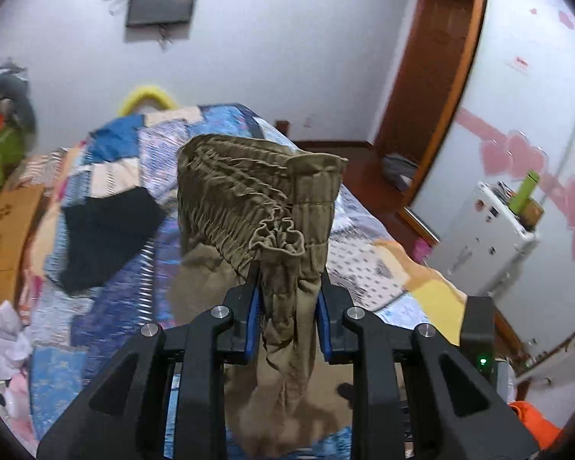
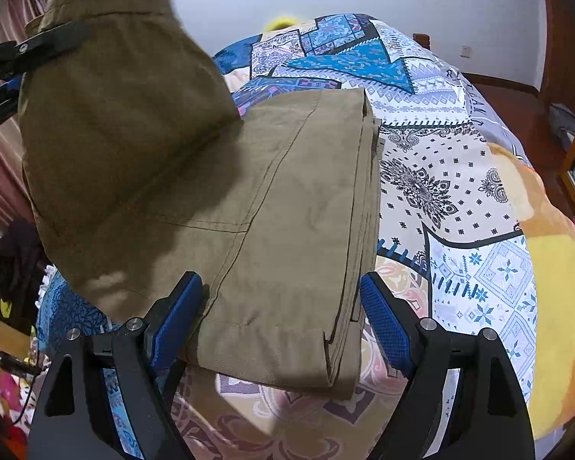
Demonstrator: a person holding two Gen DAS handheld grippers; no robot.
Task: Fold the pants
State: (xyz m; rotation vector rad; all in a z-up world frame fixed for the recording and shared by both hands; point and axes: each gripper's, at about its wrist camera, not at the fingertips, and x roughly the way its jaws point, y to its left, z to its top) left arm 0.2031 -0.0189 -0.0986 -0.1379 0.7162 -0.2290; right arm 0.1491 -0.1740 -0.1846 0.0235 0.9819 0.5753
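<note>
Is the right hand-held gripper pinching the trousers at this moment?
No, the right hand-held gripper stands open, its blue pads spread either side of the folded khaki pants lying on the bed.

The pants (image 2: pixel 272 207) are olive-brown, with a gathered elastic waistband (image 1: pixel 245 191) and stitched seams along the legs. The stacked legs lie flat and smooth on the patterned bedspread (image 2: pixel 460 199), hems towards its near edge. The waistband end is lifted clear of the bedspread, bunched and hanging in loose folds.
</note>
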